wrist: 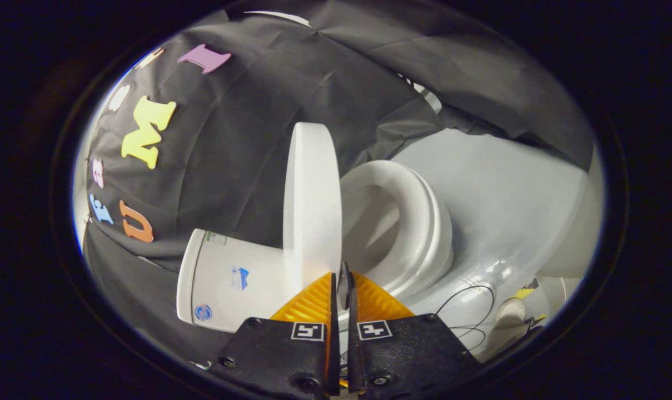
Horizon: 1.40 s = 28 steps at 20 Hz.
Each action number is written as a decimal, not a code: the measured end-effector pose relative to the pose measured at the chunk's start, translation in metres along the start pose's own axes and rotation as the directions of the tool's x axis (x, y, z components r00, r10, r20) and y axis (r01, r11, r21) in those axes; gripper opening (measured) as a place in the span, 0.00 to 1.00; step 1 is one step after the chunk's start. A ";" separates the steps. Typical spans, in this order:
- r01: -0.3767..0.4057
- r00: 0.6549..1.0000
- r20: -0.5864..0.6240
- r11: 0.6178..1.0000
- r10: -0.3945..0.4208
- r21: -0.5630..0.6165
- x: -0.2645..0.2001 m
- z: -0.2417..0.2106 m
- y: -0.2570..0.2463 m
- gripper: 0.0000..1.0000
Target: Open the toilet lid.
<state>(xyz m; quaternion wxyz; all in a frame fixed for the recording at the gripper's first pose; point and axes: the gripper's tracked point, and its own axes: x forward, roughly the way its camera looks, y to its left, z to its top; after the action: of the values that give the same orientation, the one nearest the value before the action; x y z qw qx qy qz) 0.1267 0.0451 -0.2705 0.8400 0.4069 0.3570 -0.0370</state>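
The white toilet lid (310,205) is lifted off the seat and stands away from it, seen almost edge-on just ahead of my fingers. My gripper (342,286) is shut on the lid's thin front rim, with both fingers pressed against it. Beside the lid lies the white oval seat ring (419,222), uncovered, with the shadowed bowl opening inside it. On the lid's other side is the white tank (230,278), which carries small stickers. The whole view is tilted sideways.
The toilet's glossy white body (508,211) spreads beyond the seat. Thin black cables (472,311) and a small fitting (513,311) lie by its base. Black cloth (247,139) hangs behind the tank and lid.
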 end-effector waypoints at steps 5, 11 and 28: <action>0.008 1.000 0.011 0.999 -0.008 -0.046 -0.005 0.001 0.021 0.09; 0.031 0.999 0.021 0.996 -0.029 -0.086 -0.010 -0.001 0.035 0.09; 0.119 0.992 0.061 0.962 -0.107 -0.247 -0.021 -0.011 0.083 0.08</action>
<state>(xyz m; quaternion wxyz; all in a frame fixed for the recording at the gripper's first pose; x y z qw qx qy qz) 0.1336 0.1033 -0.2075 0.8892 0.2757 0.3618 -0.0491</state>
